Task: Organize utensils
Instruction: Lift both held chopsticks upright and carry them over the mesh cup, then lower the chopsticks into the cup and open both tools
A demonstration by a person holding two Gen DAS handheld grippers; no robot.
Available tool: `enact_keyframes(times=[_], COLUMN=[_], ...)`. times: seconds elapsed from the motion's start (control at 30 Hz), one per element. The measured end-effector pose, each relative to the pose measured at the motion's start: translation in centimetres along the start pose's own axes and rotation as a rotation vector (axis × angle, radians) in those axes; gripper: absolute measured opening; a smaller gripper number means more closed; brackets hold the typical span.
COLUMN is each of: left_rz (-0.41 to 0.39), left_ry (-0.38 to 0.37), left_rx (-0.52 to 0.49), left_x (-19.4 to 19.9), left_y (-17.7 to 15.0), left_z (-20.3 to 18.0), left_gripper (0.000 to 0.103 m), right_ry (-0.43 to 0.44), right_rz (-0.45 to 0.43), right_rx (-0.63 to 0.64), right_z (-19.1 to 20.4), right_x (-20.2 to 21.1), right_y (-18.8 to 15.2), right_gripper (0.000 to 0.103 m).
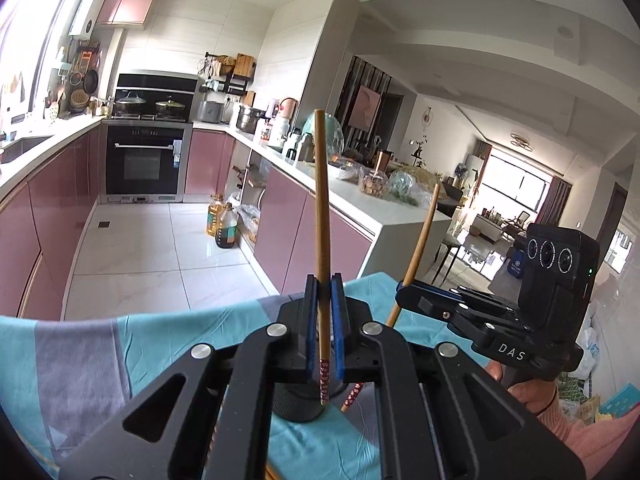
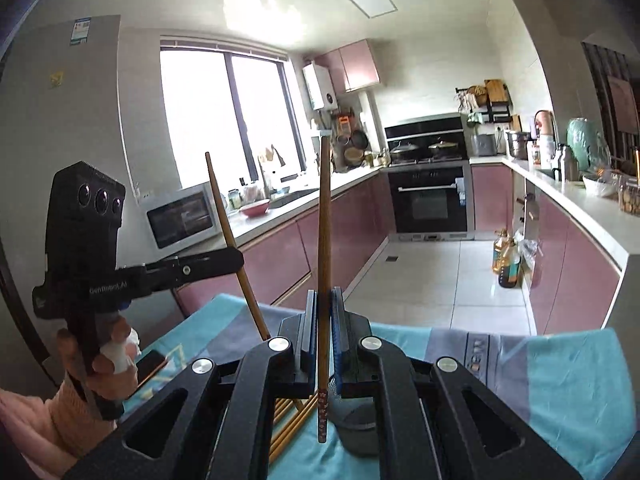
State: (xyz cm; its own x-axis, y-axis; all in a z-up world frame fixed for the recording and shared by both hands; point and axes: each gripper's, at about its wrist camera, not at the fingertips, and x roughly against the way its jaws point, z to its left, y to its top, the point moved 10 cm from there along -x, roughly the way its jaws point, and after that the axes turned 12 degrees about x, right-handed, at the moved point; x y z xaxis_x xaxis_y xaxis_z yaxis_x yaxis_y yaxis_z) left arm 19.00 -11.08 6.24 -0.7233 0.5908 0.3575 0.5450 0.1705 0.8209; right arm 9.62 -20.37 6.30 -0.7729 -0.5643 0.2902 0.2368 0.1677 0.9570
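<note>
The left tool is clenched on a wooden chopstick, which stands nearly upright between the blue pads; its plain end rises toward twelve o'clock and its red-patterned end hangs down over a dark cup on the bench. The right tool grips a second chopstick in the same way — upright, patterned end low, just above the same dark cup. In the left wrist view the right tool sits at three o'clock of the first chopstick, and its chopstick leans toward one o'clock. In the right wrist view the left tool appears at nine o'clock, its chopstick tilted toward eleven.

More wooden chopsticks lie loose on the bench at seven o'clock of the cup. The bench is covered by a teal and grey cloth. A hand in a pink sleeve holds the left tool's grip, with a phone lying just beside it on the cloth.

Beyond, at eleven o'clock, a kitchen with pink cabinets — an oven and two oil bottles on the floor.
</note>
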Motion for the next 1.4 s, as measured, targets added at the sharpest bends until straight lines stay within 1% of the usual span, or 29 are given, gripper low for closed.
enact_keyframes(times=[0.03,0.07,0.1,0.17,0.23,0.43,0.53,0.7,0.73,0.77,0.8,0.83,0.87,0.9,0.93,1.03,1.07,1.1,1.17,1.2,1.27,1.33,1.4], left_rz=[-0.002,-0.002,0.001,0.014,0.047,0.191,0.25,0.289,0.286,0.284,0.282,0.273,0.263,0.24,0.22,0.159,0.14,0.118,0.097,0.095,0.114,0.139,0.181], left_ry=[0.005,0.01,0.017,0.041,0.066,0.093,0.105,0.126,0.132,0.136,0.137,0.139,0.145,0.162,0.175,0.193,0.196,0.203,0.217,0.226,0.242,0.279,0.308], left_rx=[-0.003,-0.008,-0.011,-0.026,-0.04,-0.021,-0.009,0.001,0.002,0.002,0.004,0.006,0.006,0.001,-0.004,-0.007,-0.004,-0.003,-0.002,0.0,0.007,0.004,0.014], left_x=[-0.4,-0.8,-1.3,-2.6,-4.0,-8.4,-10.3,-12.5,-12.6,-12.7,-12.6,-12.3,-12.1,-11.5,-10.9,-8.3,-7.2,-6.0,-4.1,-3.3,-1.9,-1.1,-0.7], left_y=[0.3,0.4,0.5,0.1,-1.0,-5.7,-7.6,-8.8,-8.8,-8.8,-8.8,-8.8,-8.5,-8.3,-7.9,-7.2,-7.0,-7.1,-7.2,-7.5,-9.0,-10.9,-12.8], left_z=[-0.1,-0.2,-0.2,-0.1,0.3,2.9,4.3,6.0,6.2,6.4,6.5,6.7,6.7,6.9,7.0,7.4,7.6,7.9,8.6,8.9,10.0,11.3,12.8], left_gripper=[0.007,0.007,0.007,0.007,0.007,0.007,0.007,0.008,0.009,0.014,0.016,0.021,0.027,0.03,0.034,0.039,0.04,0.041,0.046,0.047,0.047,0.047,0.047], right_ry=[-0.02,-0.022,-0.021,-0.054,-0.065,-0.017,-0.007,-0.015,-0.025,-0.033,-0.038,-0.04,-0.046,-0.05,-0.051,-0.033,-0.022,-0.011,0.029,0.057,0.097,0.13,0.139], right_rz=[-0.01,-0.014,-0.014,-0.004,0.033,0.22,0.293,0.342,0.344,0.343,0.341,0.336,0.331,0.322,0.312,0.265,0.241,0.219,0.186,0.177,0.19,0.23,0.287], right_rx=[0.005,0.0,-0.006,0.008,0.014,-0.012,-0.016,-0.033,-0.04,-0.047,-0.055,-0.062,-0.063,-0.058,-0.05,-0.029,-0.019,-0.008,0.012,0.021,0.031,0.032,0.027], right_z=[-0.6,-0.9,-1.3,-1.9,-2.3,-1.9,-1.6,-1.8,-2.0,-2.2,-2.4,-2.4,-2.3,-2.2,-2.0,-0.8,-0.2,0.5,2.3,3.3,5.3,6.8,7.9], right_x=[-0.4,-0.7,-1.2,-2.1,-3.5,-7.6,-9.0,-10.2,-10.3,-10.3,-10.3,-10.2,-10.1,-9.8,-9.5,-7.9,-7.1,-6.3,-4.9,-4.3,-3.7,-4.0,-4.8], right_y=[0.4,0.7,0.8,0.6,-0.3,-6.1,-8.2,-8.9,-8.9,-8.8,-8.7,-8.7,-8.6,-8.4,-8.2,-7.2,-6.8,-6.4,-6.0,-6.1,-7.1,-8.8,-11.1], right_gripper=[0.006,0.006,0.006,0.006,0.006,0.006,0.006,0.007,0.007,0.009,0.011,0.013,0.018,0.022,0.024,0.029,0.033,0.037,0.041,0.044,0.046,0.046,0.046])
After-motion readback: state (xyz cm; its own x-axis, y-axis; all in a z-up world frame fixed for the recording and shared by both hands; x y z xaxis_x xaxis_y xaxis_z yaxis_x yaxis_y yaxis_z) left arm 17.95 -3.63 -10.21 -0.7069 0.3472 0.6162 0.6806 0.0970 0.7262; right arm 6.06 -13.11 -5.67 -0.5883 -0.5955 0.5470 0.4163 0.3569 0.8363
